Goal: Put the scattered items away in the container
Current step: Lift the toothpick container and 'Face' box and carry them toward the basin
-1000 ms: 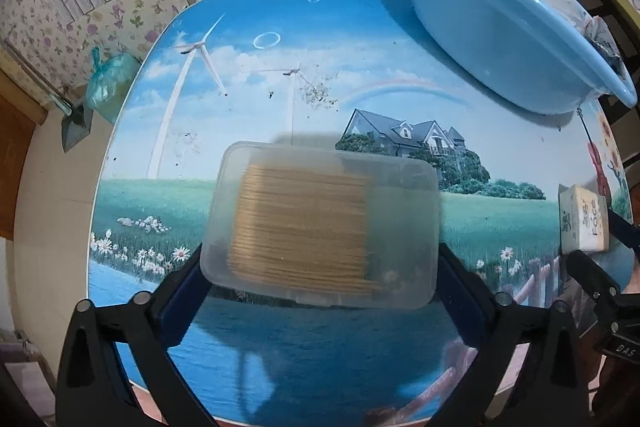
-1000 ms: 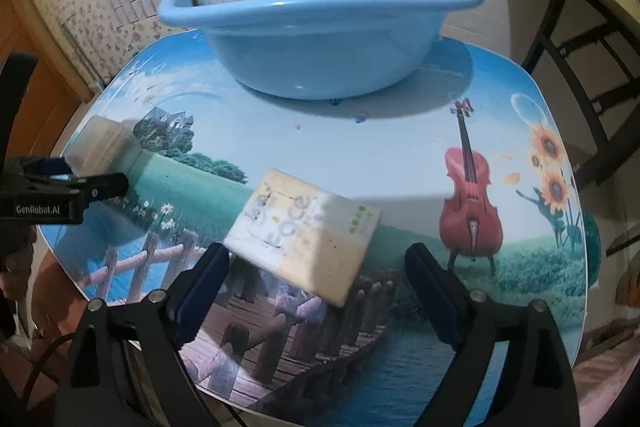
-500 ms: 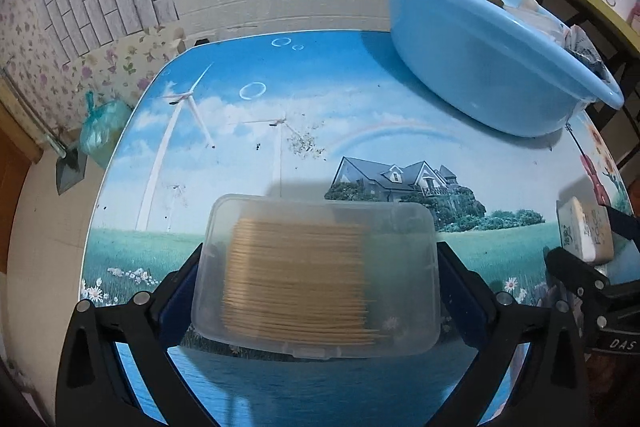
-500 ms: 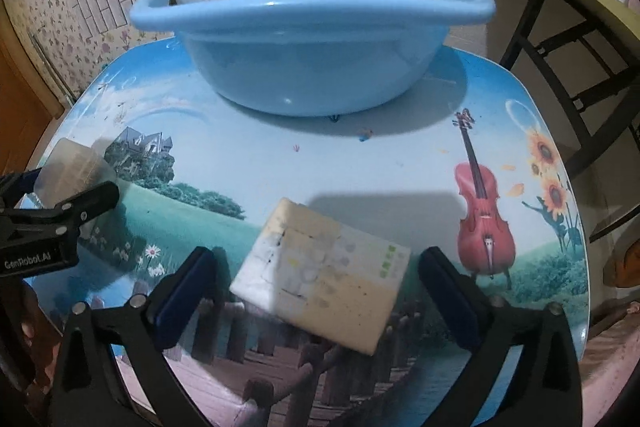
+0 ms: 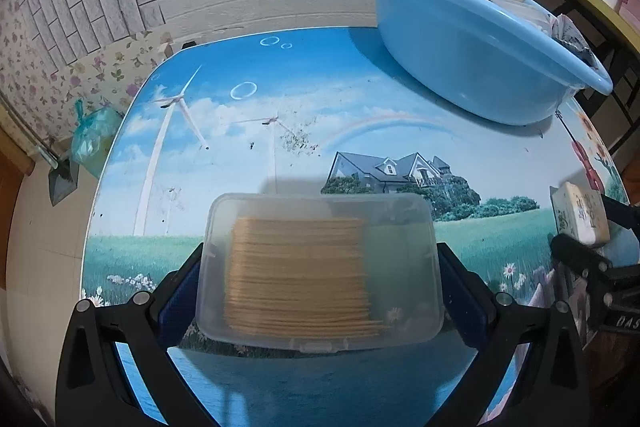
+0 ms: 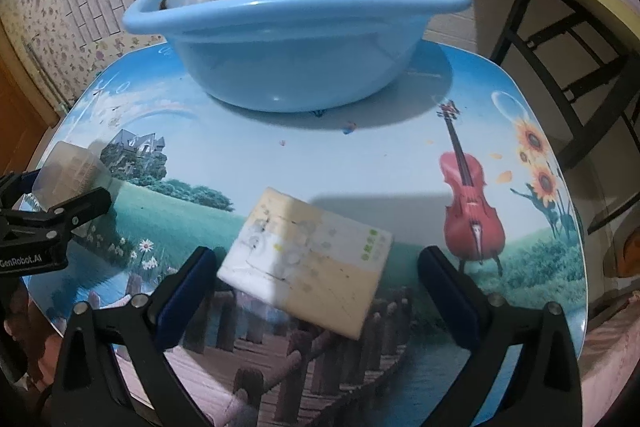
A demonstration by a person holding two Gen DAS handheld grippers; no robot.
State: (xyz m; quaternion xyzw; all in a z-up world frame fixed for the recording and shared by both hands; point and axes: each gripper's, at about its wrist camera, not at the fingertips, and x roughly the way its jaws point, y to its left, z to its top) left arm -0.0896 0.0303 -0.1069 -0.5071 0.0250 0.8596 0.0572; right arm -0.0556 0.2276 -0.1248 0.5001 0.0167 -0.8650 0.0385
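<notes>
My left gripper [image 5: 320,279] is shut on a clear plastic box of toothpicks [image 5: 320,267] and holds it above the table; it also shows in the right wrist view [image 6: 72,171]. My right gripper [image 6: 316,287] is open around a cream tissue pack [image 6: 308,259] that lies on the table between the fingers without touching them; the pack also shows in the left wrist view [image 5: 580,215]. The blue basin [image 6: 296,43] stands at the back of the table, holding several items; it also shows in the left wrist view [image 5: 472,43].
The picture-printed table [image 6: 360,155] has rounded edges. A dark-framed chair and a yellow shelf [image 6: 560,7] stand at the right. A green plastic bag [image 5: 90,143] lies on the floor at the left. A brick-pattern wall is behind.
My left gripper has lifted the toothpick box and tilted up toward the basin. My right gripper has moved forward so the tissue pack now lies between its fingers.
</notes>
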